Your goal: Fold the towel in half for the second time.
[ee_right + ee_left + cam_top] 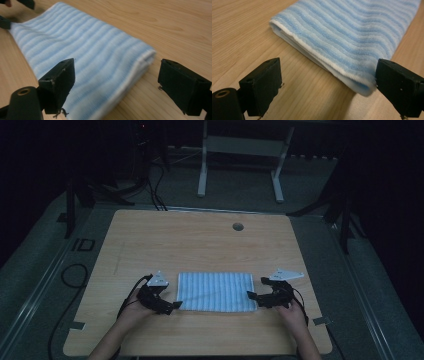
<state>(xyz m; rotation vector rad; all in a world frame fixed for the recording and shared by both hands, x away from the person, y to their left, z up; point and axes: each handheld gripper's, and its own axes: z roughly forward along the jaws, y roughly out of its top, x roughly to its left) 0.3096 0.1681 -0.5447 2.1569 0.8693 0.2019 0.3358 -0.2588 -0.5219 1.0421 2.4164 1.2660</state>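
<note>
Fingers, left gripper: spread, at folded towel's near left corner.
Fingers, right gripper: spread, at towel's right edge.
Towel: flat on tabletop.

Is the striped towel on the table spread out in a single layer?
No, the towel lies folded, its stacked layers showing at the white edge.

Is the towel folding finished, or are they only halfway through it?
The towel already lies folded flat in a tidy layered rectangle on the table. Nothing is in hand: the left gripper and right gripper sit open at its two near corners, fingers not pressing it. Whether another fold is meant I can't tell; otherwise only pulling the hands away seems left.
</note>
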